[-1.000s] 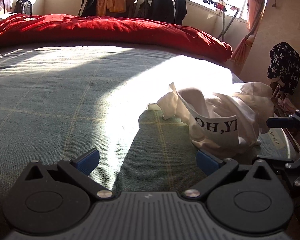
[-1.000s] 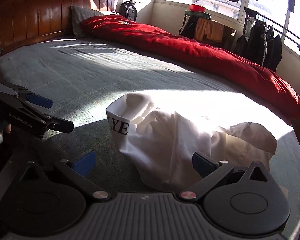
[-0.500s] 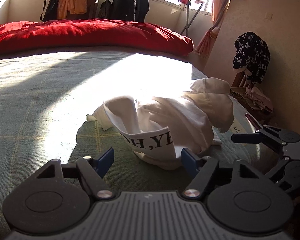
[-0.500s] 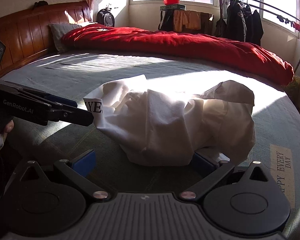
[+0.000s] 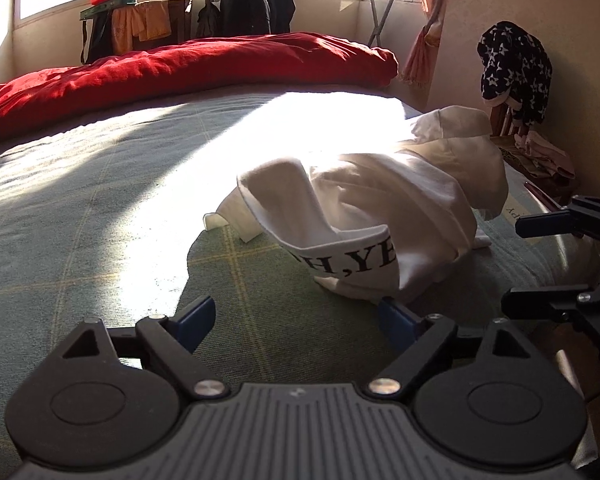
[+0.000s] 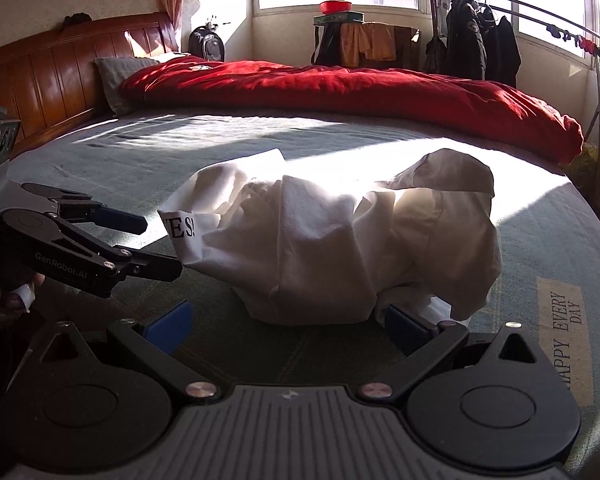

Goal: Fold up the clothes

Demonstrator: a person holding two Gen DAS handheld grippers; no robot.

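Note:
A crumpled white shirt (image 5: 380, 208) with black lettering lies in a heap on the green checked bedsheet (image 5: 100, 216), half in sunlight. My left gripper (image 5: 296, 320) sits low over the sheet just short of the heap; its jaws are opening with only sheet between them, and its right pad (image 5: 396, 322) is at the shirt's near edge. In the right wrist view the shirt (image 6: 340, 248) fills the middle. My right gripper (image 6: 286, 324) stands open in front of it, right pad (image 6: 404, 324) against the bottom fold. The left gripper (image 6: 156, 246) shows at the left there, the right gripper (image 5: 512, 264) at the right here.
A red duvet (image 6: 360, 92) runs along the far side of the bed, with a wooden headboard (image 6: 60, 76) and grey pillow (image 6: 120, 76) at the left. A rack of dark coats (image 5: 256, 0) stands by the windows. A star-patterned garment (image 5: 516, 68) hangs at the bed's right.
Both grippers have come closer to the shirt and rolled, so the heap now sits nearer the middle of each view. The left jaws narrowed, then widened again.

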